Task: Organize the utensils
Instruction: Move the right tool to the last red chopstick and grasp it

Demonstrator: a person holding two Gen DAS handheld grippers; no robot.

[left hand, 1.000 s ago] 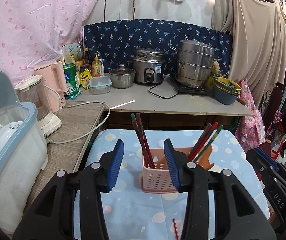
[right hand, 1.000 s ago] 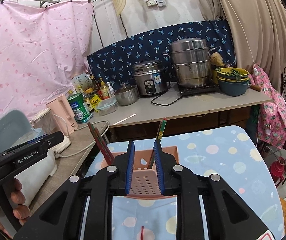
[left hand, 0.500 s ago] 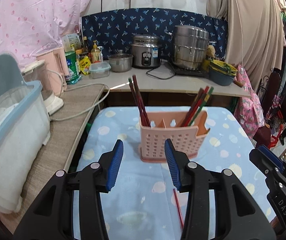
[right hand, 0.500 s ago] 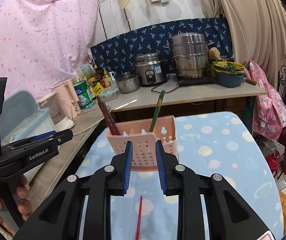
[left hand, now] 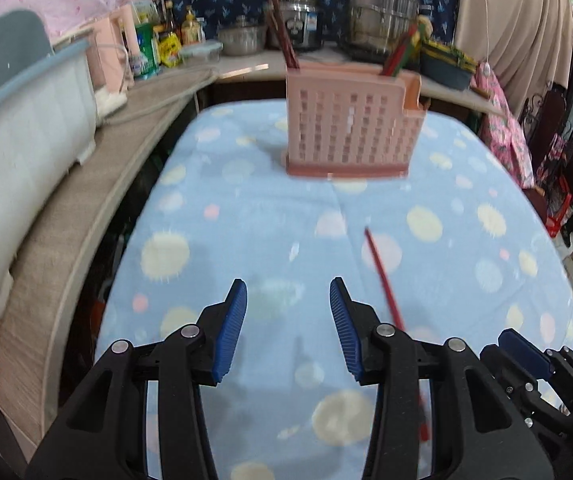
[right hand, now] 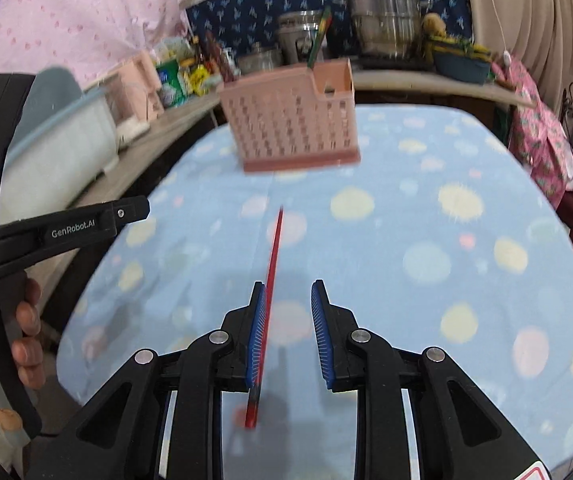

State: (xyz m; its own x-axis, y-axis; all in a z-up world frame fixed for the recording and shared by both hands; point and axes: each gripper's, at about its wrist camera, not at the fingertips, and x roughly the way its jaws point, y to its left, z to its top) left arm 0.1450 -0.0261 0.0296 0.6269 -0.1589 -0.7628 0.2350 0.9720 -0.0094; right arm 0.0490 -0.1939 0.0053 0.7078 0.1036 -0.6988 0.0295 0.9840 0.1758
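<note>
A pink slotted utensil holder (left hand: pixel 350 124) stands on the dotted blue cloth, holding dark red chopsticks on its left and red-green ones on its right; it also shows in the right wrist view (right hand: pixel 292 116). A single red chopstick (left hand: pixel 382 276) lies flat on the cloth in front of it. My left gripper (left hand: pixel 288 320) is open and empty, just left of the chopstick. My right gripper (right hand: pixel 288 320) is open, low over the cloth, with the chopstick (right hand: pixel 272 268) running between its jaws next to the left pad (right hand: pixel 256 332).
A wooden counter (left hand: pixel 66 216) runs along the left with a blue-rimmed dish tub (left hand: pixel 18 136), a pink kettle and bottles. Pots and a rice cooker (left hand: pixel 298 20) stand behind the holder. The cloth-covered table (left hand: pixel 546 280) drops off at the right.
Both grippers have pulled back from the holder and dropped low toward the cloth. The right gripper's jaws have widened and now straddle the lying red chopstick.
</note>
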